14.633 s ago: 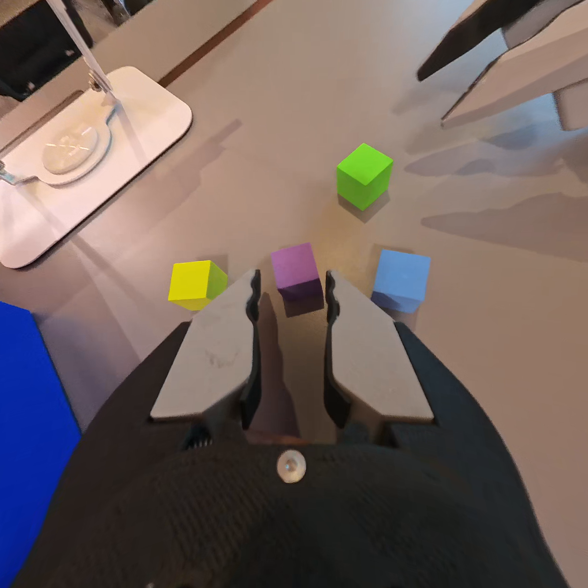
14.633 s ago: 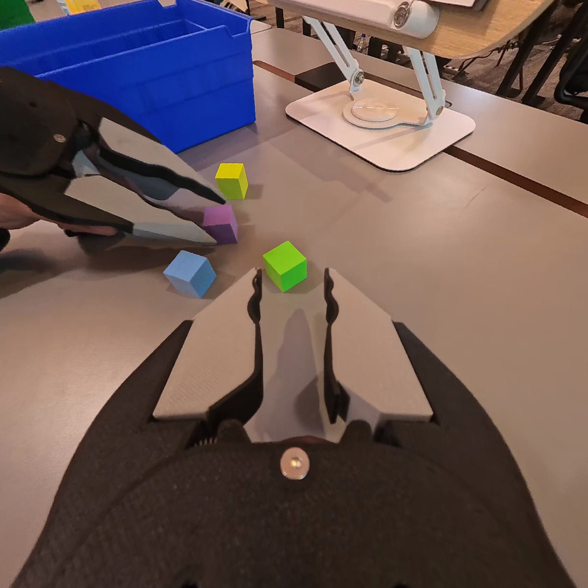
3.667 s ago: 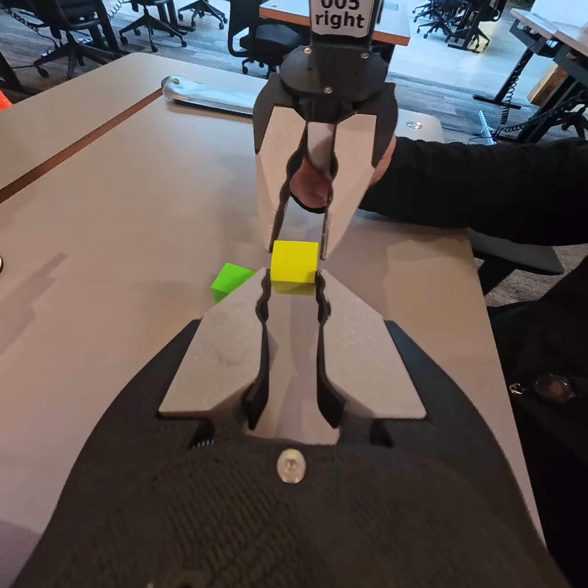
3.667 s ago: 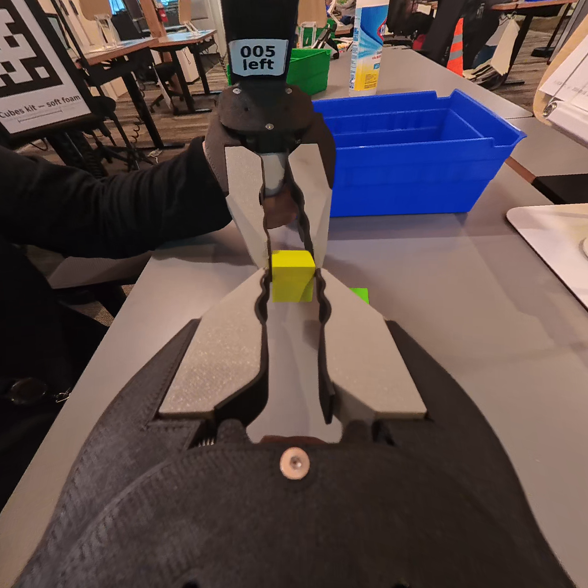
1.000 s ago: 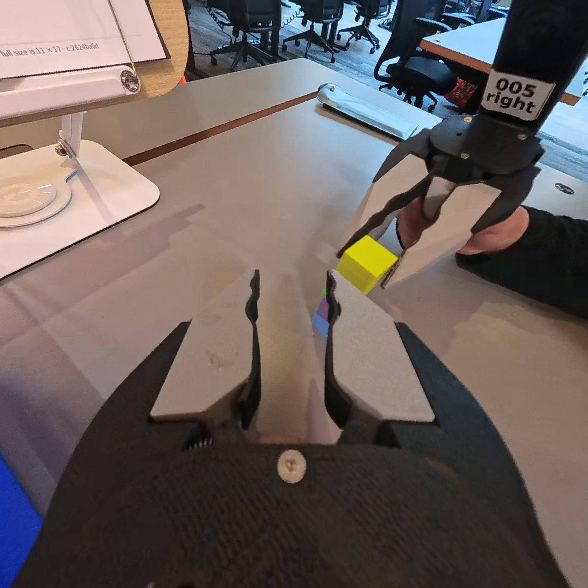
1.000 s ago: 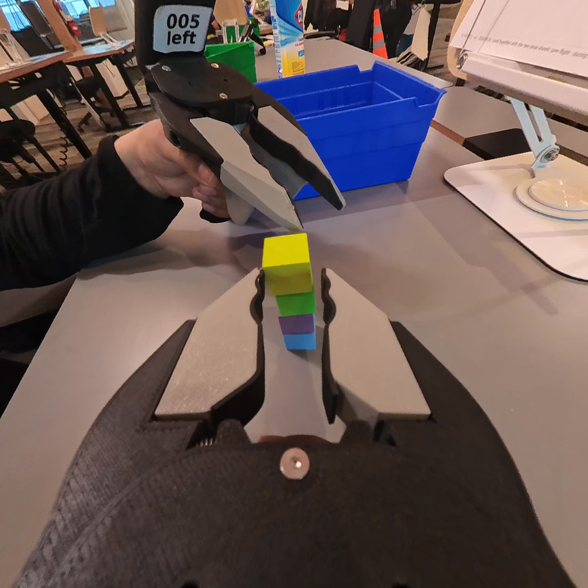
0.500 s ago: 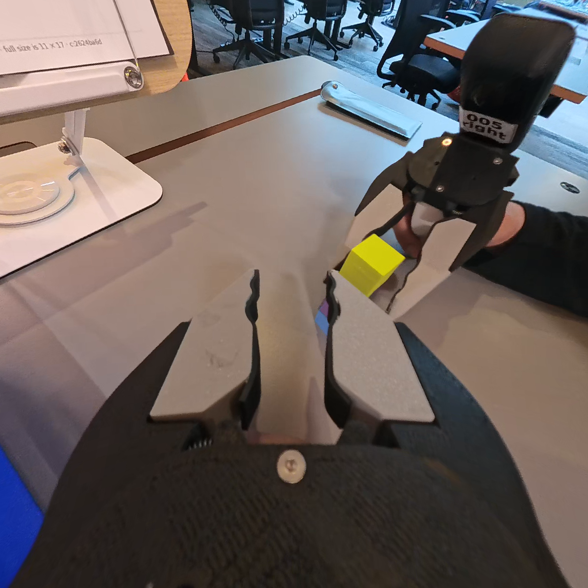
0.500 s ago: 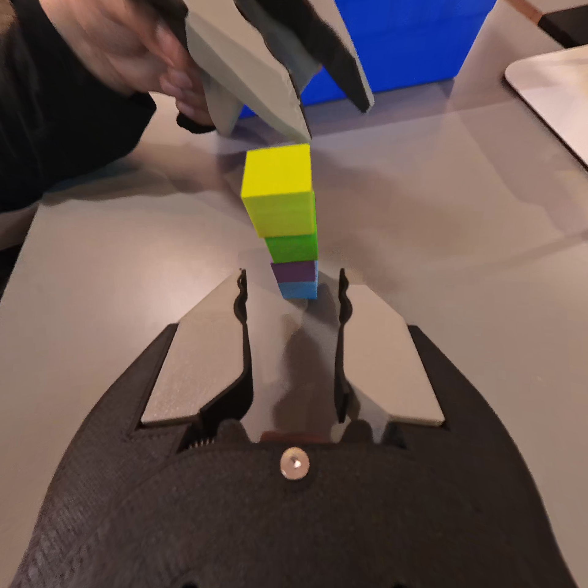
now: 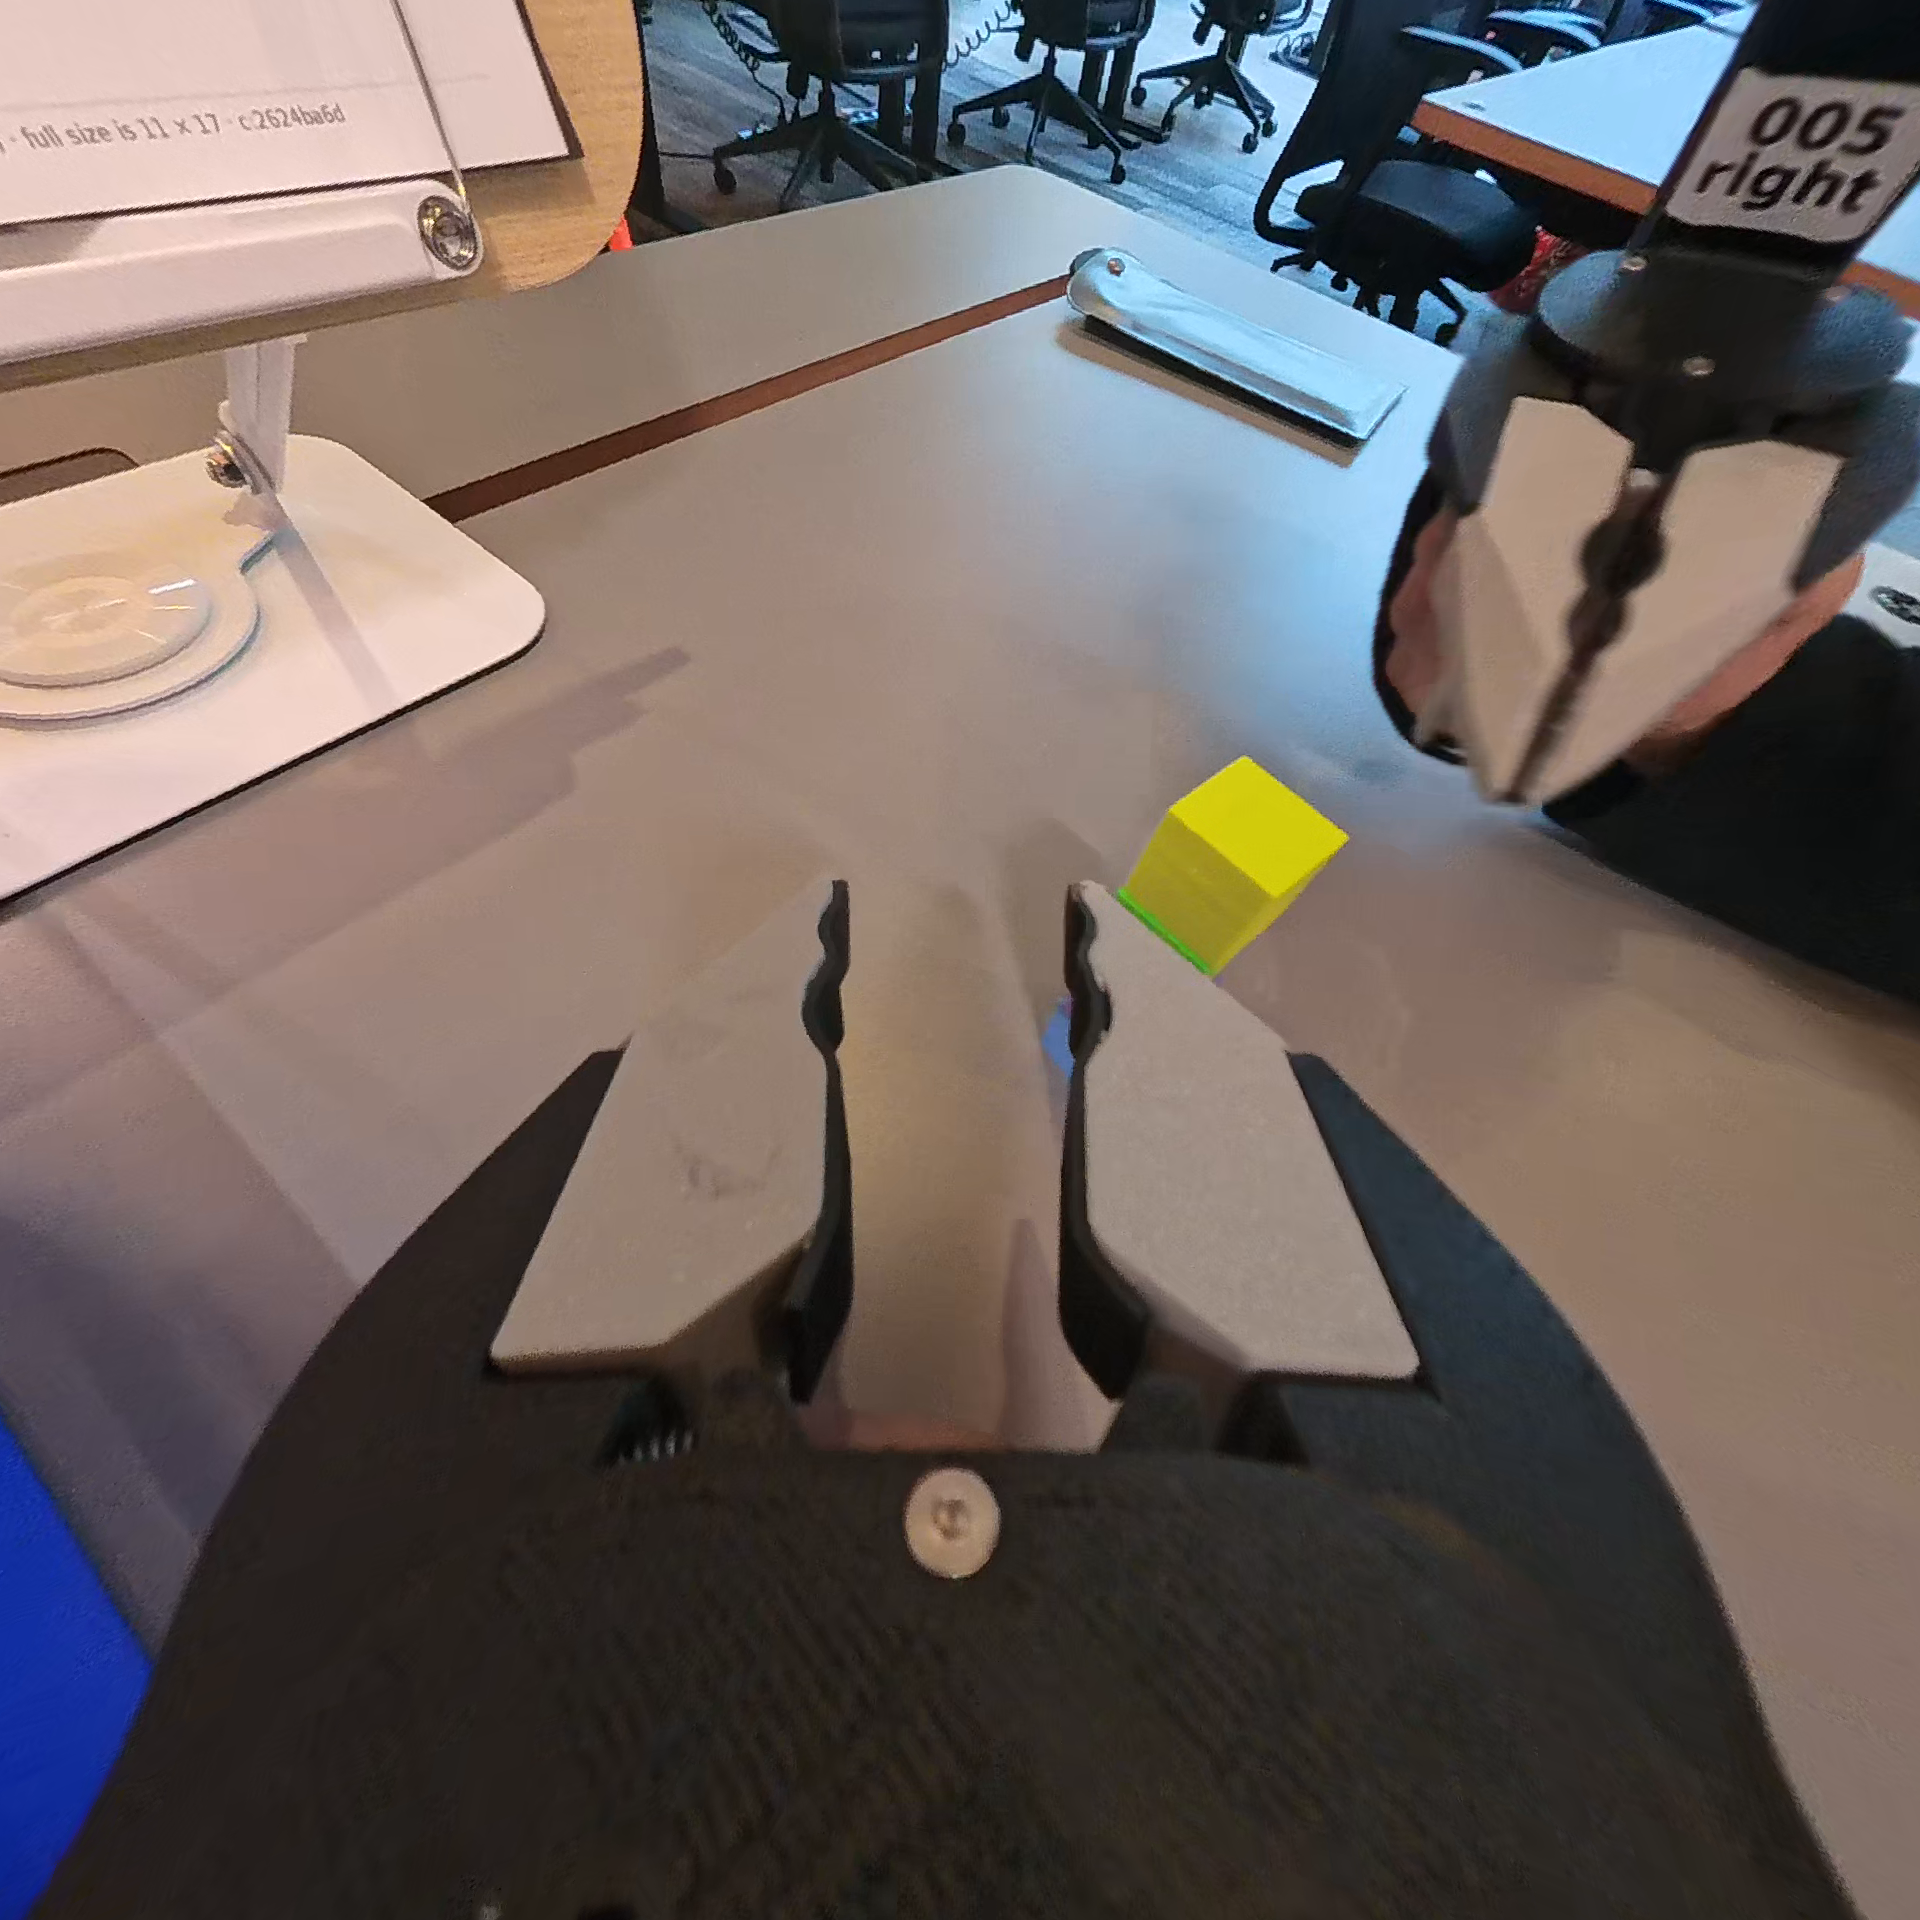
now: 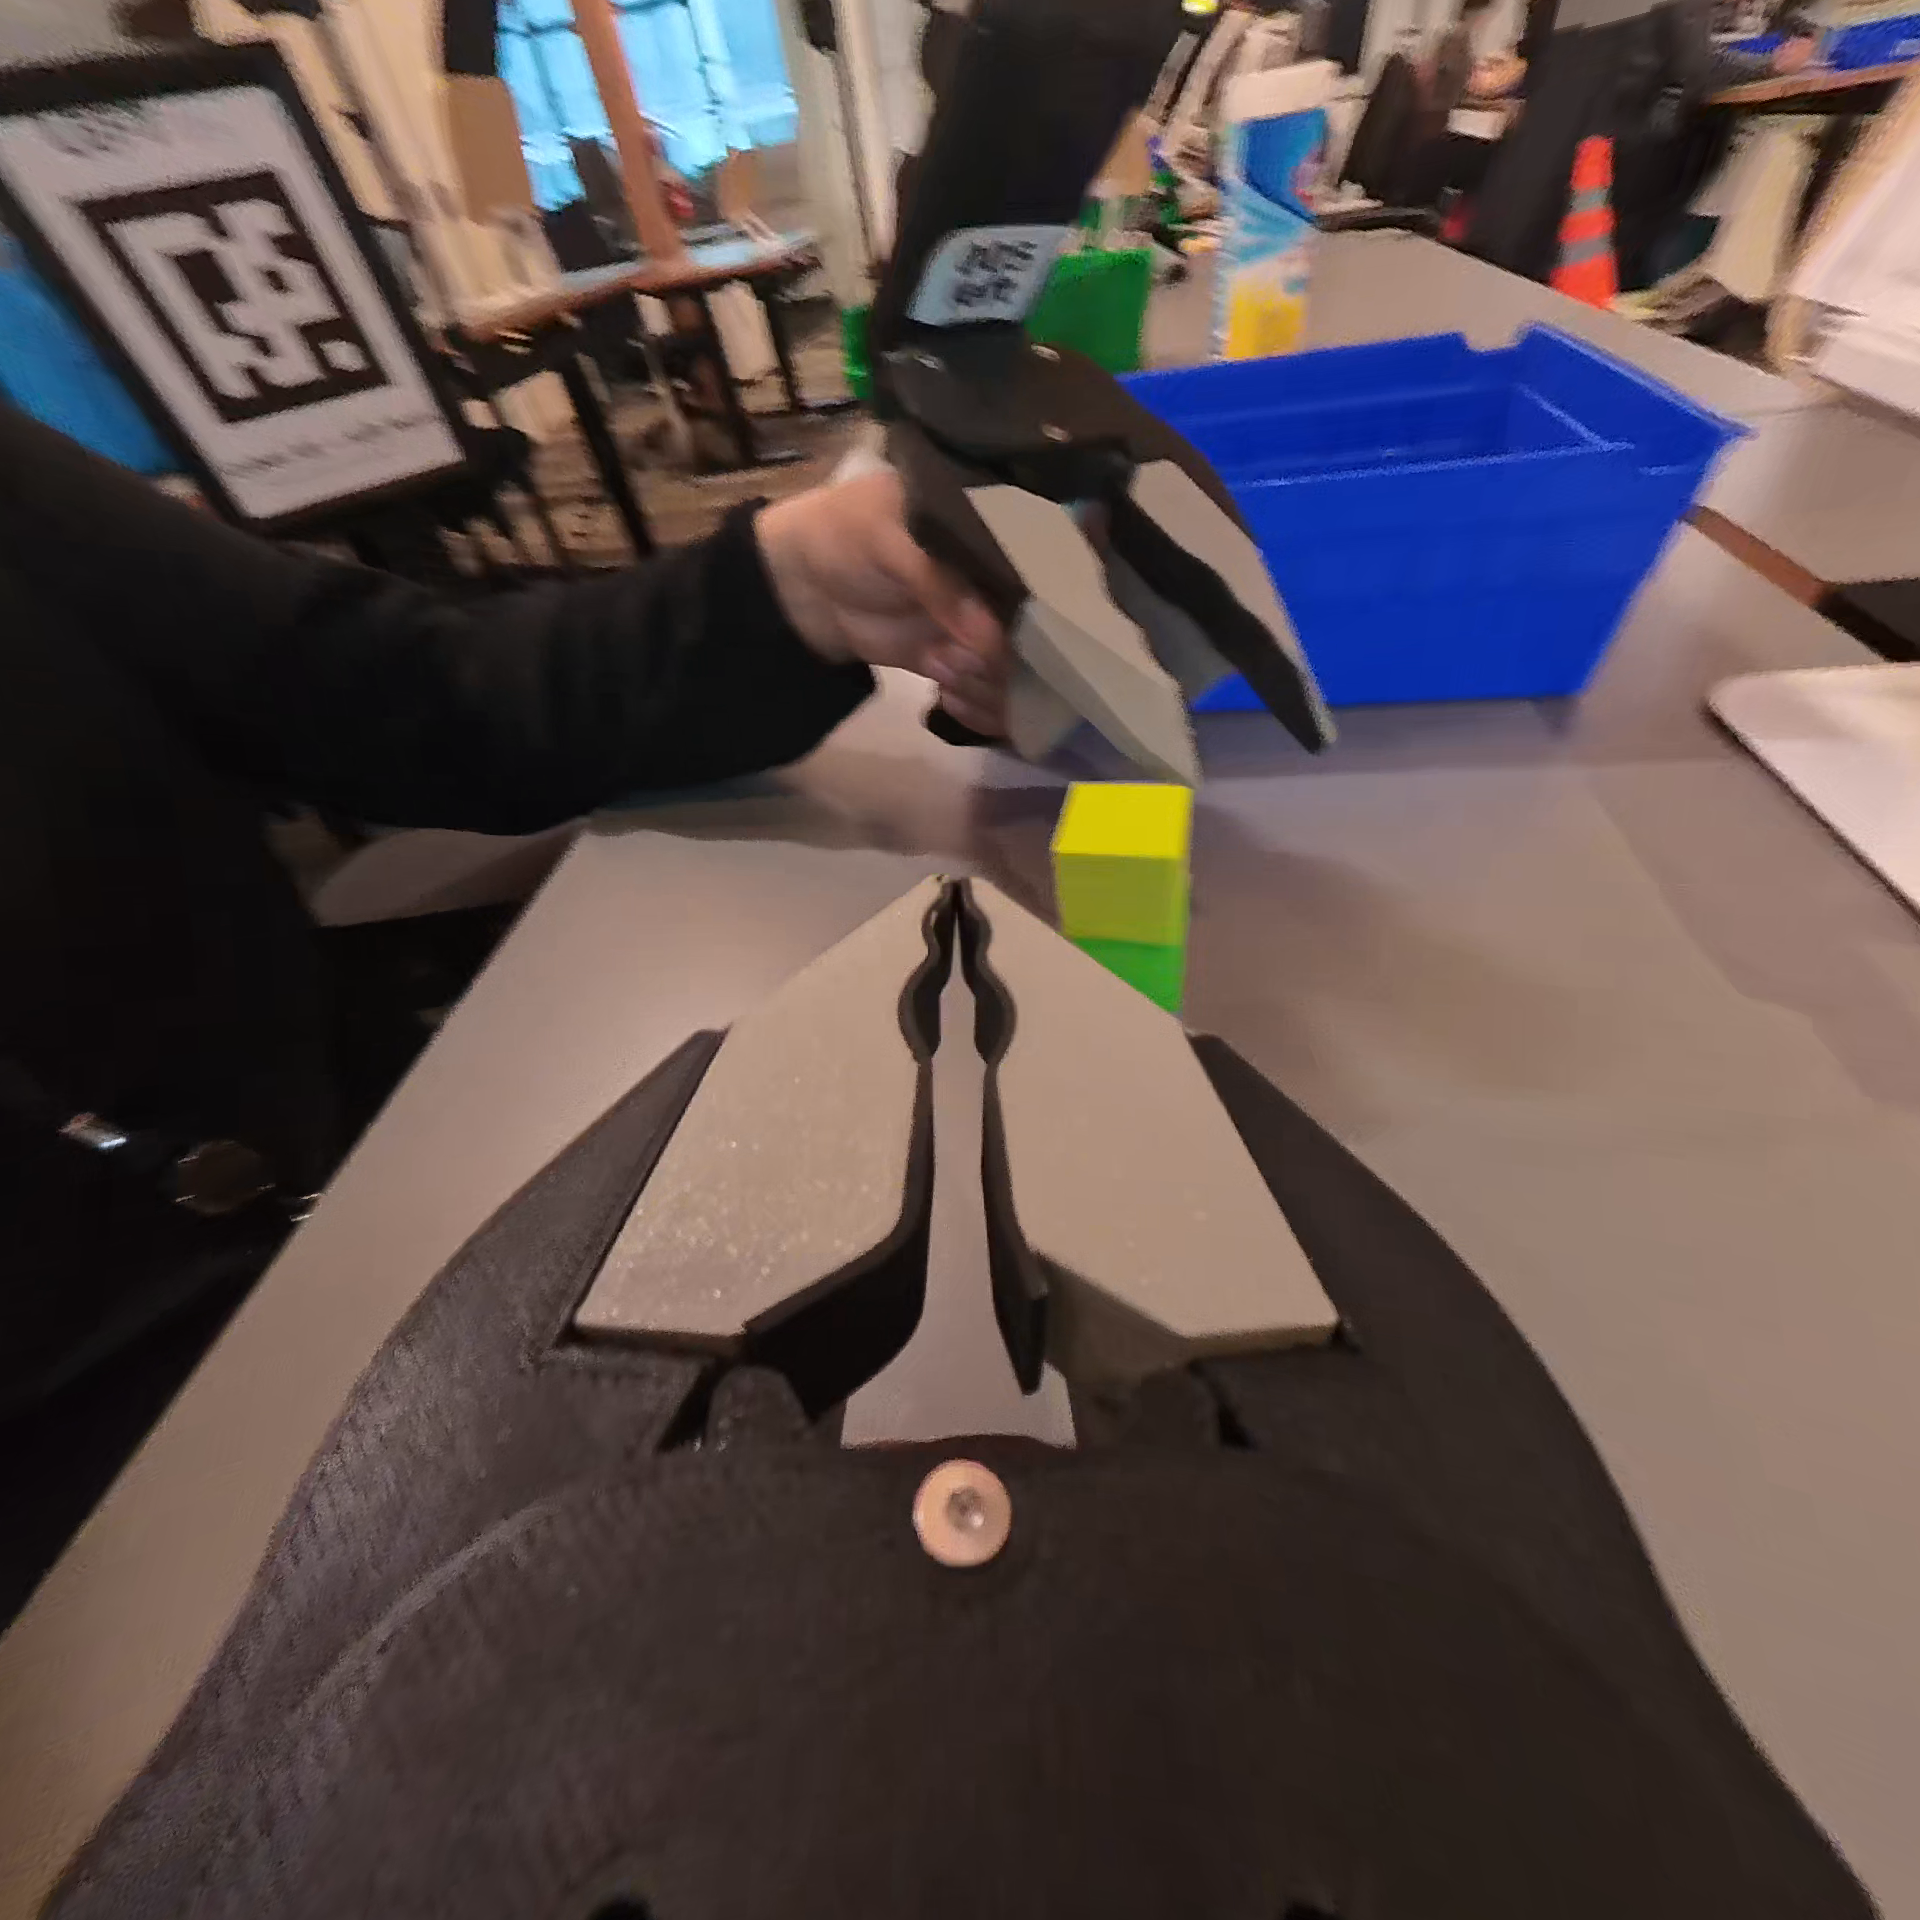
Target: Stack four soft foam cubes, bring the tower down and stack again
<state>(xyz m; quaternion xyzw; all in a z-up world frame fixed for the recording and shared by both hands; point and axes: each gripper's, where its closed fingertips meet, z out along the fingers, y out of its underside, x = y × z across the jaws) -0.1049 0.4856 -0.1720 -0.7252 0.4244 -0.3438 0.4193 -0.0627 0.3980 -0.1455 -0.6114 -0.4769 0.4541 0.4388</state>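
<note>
Both grippers hold nothing. Left gripper (image 9: 956, 904) hangs with its jaws spread, just above and beside the tower. Right gripper (image 10: 954, 894) has its jaws pressed together, its tips beside the yellow cube (image 10: 1124, 871). That cube tops the stack on the grey table (image 10: 1558, 1039), resting on the green cube (image 10: 1138, 966); a sliver of the blue cube (image 9: 1056, 1032) shows low down in the left wrist view. Behind the stack stands a blue bin (image 10: 1455, 540); what its interior holds cannot be told from this angle.

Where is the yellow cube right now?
The yellow cube tops the tower, directly on the green cube, just right of the shut right gripper in the right wrist view.
</note>
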